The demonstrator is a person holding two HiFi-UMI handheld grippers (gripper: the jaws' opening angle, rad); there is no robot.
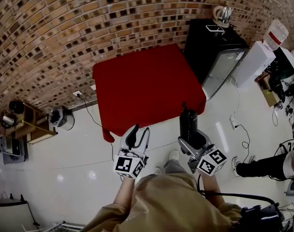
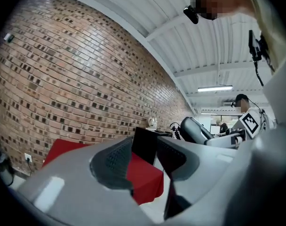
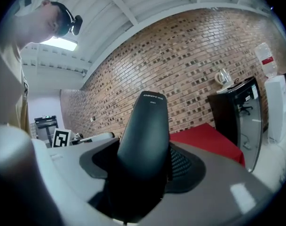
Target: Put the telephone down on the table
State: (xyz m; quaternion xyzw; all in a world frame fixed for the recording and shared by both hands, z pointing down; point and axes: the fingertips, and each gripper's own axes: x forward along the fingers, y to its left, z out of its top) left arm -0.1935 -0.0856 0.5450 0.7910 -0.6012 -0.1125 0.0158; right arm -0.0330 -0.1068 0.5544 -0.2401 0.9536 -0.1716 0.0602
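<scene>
A black telephone handset (image 1: 187, 120) stands upright in my right gripper (image 1: 191, 138), which is shut on its lower part. Seen from the right gripper view, the handset (image 3: 146, 131) rises between the two pads and hides the gap of that gripper (image 3: 143, 171). The red table (image 1: 147, 83) lies just ahead of both grippers, and the handset hangs over the floor off its near right corner. My left gripper (image 1: 139, 133) is shut with nothing in it, level with the right one near the table's front edge. In the left gripper view, this gripper (image 2: 144, 160) points at the table (image 2: 143, 175), with the handset (image 2: 194, 130) off to the right.
A black cabinet (image 1: 212, 47) stands right of the table with a kettle (image 1: 223, 14) on top. A white water dispenser (image 1: 257, 59) is further right. A brick wall (image 1: 65, 28) runs behind. Cables (image 1: 96, 117) and a low shelf (image 1: 26, 127) lie at the left.
</scene>
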